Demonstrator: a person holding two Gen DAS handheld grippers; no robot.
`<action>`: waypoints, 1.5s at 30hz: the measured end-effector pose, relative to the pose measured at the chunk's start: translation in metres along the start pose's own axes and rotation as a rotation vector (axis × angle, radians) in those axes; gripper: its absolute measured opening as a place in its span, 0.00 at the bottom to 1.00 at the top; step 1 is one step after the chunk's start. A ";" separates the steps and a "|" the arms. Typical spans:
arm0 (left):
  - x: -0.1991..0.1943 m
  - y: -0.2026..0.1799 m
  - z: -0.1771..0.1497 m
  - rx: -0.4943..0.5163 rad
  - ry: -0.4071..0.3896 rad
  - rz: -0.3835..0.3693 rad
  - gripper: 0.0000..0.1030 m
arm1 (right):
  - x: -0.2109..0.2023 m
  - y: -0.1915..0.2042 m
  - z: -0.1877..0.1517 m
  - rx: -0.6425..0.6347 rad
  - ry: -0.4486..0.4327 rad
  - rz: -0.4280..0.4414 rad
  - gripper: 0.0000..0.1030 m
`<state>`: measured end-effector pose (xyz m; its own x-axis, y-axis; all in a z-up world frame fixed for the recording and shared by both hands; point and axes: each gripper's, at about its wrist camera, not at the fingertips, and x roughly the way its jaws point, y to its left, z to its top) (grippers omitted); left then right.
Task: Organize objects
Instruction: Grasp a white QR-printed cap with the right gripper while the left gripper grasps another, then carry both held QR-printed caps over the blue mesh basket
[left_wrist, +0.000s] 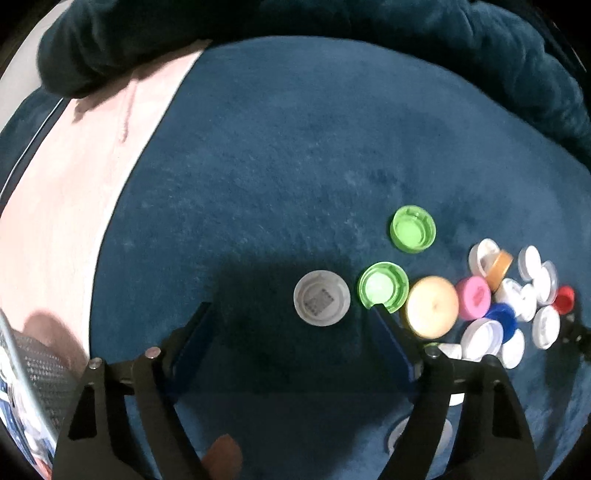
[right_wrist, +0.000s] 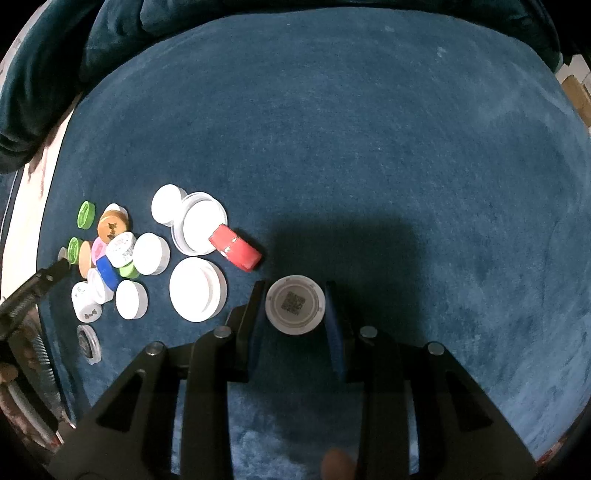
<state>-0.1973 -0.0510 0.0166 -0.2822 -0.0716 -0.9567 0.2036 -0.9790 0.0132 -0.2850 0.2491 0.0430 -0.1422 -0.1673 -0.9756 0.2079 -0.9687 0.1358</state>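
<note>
Bottle caps lie on a blue velvet surface (left_wrist: 295, 155). In the left wrist view my left gripper (left_wrist: 291, 312) is open and empty above the cloth. A grey cap with a QR code (left_wrist: 321, 303) lies just ahead between its fingers, a green cap (left_wrist: 383, 285) touches the right fingertip, and a second green cap (left_wrist: 413, 229) lies farther off. In the right wrist view my right gripper (right_wrist: 295, 291) is shut on a white cap with a QR code inside (right_wrist: 295, 304). A red cap (right_wrist: 236, 248) lies on its side just left of it.
A pile of white, pink, blue, orange and red caps (left_wrist: 509, 302) sits right of the left gripper; the same pile (right_wrist: 122, 258) lies left of the right gripper, with large white lids (right_wrist: 198, 294). A pink cloth strip (left_wrist: 74, 199) borders the left. Dark cushions (left_wrist: 332, 22) rise behind.
</note>
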 end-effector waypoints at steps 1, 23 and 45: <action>0.002 0.000 0.001 -0.001 0.004 -0.004 0.80 | 0.000 -0.001 0.001 0.001 0.000 -0.001 0.30; -0.072 0.037 -0.016 -0.039 -0.056 -0.037 0.29 | -0.034 0.071 -0.017 -0.041 -0.043 0.072 0.30; -0.214 0.280 -0.180 -0.413 -0.230 0.012 0.29 | -0.083 0.392 -0.158 -0.554 0.000 0.442 0.30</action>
<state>0.0885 -0.2752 0.1729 -0.4688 -0.1688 -0.8670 0.5506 -0.8234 -0.1374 -0.0386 -0.0872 0.1501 0.0689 -0.5238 -0.8491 0.7080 -0.5739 0.4115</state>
